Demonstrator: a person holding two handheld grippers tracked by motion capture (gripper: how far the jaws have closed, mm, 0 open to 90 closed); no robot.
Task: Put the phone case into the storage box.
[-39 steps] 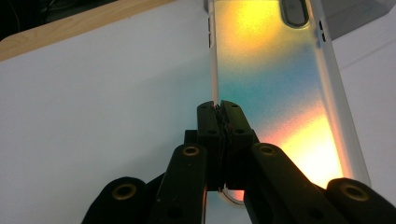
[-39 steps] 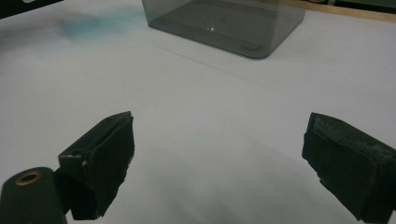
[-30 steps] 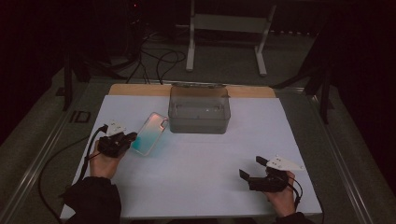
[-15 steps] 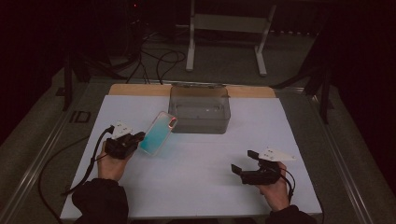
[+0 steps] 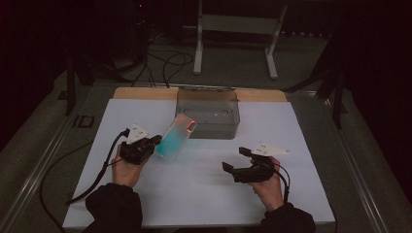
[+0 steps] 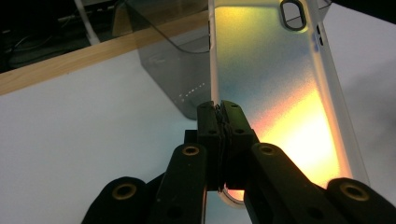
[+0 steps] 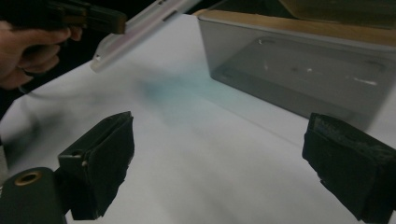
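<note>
1. Left gripper [image 5: 154, 141]: fingers [image 6: 208, 135] pressed together on the bottom edge of the phone case [image 5: 173, 138], holding it clear of the desk [image 5: 204, 189], just in front of the clear box [image 5: 208, 112].
2. Right gripper [image 5: 232, 160]: fingers [image 7: 100, 163] spread wide, empty, well right of the case.
3. Left gripper view showed the case's camera cutout [image 6: 293, 14] and iridescent back; right gripper view caught it edge-on, tilted.

High view overhead; gripper views close, sharing bin [image 5: 208, 112].
</note>
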